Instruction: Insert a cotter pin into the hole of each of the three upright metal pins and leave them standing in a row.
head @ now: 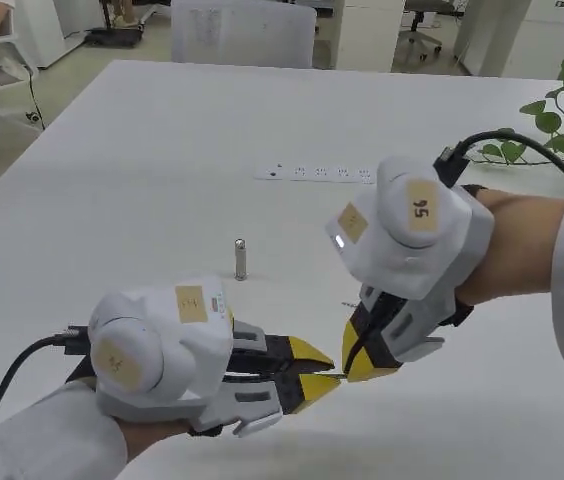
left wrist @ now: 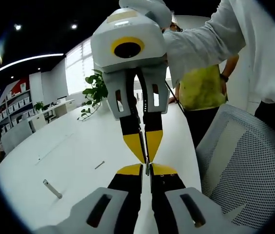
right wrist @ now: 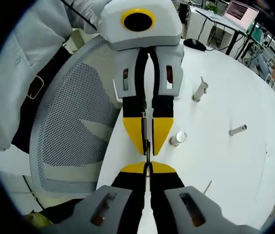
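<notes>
My left gripper (head: 324, 386) and right gripper (head: 355, 368) meet tip to tip above the white table (head: 162, 160), both shut on a thin cotter pin (right wrist: 146, 146) held between them. In the left gripper view, the right gripper (left wrist: 146, 155) comes down from above onto my own tips (left wrist: 147, 169). One upright metal pin (head: 241, 258) stands beyond the grippers. The right gripper view has a metal pin (right wrist: 199, 91) with a thin pin poking from its top, a second metal pin (right wrist: 178, 139) close to the jaws, and a third (right wrist: 237, 130) farther off. A loose cotter pin (left wrist: 100, 165) lies on the table.
A white power strip (head: 322, 173) lies on the table farther back. A grey mesh chair (right wrist: 74, 126) stands at the table's near edge, and a potted plant (head: 562, 110) is at the right. Another person (left wrist: 201, 83) stands beside the table.
</notes>
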`<act>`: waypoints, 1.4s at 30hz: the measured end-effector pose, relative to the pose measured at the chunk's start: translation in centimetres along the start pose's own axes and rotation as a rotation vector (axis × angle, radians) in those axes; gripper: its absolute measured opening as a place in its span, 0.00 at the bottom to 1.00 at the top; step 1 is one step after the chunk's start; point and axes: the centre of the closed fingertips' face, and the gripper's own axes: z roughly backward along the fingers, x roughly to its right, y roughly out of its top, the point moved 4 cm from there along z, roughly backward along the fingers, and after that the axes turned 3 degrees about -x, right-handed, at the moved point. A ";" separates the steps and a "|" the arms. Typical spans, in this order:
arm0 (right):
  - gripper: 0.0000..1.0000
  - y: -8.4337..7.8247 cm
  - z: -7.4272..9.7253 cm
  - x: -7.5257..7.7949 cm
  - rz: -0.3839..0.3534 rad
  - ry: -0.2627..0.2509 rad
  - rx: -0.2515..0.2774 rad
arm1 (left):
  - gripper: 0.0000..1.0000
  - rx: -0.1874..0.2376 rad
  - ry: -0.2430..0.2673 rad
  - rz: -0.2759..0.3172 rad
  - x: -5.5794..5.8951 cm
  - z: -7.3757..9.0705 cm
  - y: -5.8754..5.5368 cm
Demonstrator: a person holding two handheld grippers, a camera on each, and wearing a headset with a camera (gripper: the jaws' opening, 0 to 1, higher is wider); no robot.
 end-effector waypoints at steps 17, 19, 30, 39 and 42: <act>0.03 0.2 -0.1 -0.1 0.001 0.017 -0.002 | 0.01 -0.011 -0.007 -0.024 0.2 -0.1 -0.4; 0.03 0.2 -0.1 -0.1 0.002 0.017 -0.003 | 0.01 -0.011 -0.011 -0.008 0.2 -0.2 -0.4; 0.04 0.1 -0.2 -0.2 -0.004 0.026 0.009 | 0.00 -0.009 -0.029 0.017 0.1 -0.1 -0.5; 0.16 -0.6 -0.7 -1.0 0.000 0.079 -0.003 | 0.00 -0.002 -0.044 0.019 0.0 0.2 -0.6; 0.15 -0.9 -0.6 -0.9 -0.016 0.092 0.009 | 0.00 -0.003 -0.057 0.007 0.1 0.3 -0.6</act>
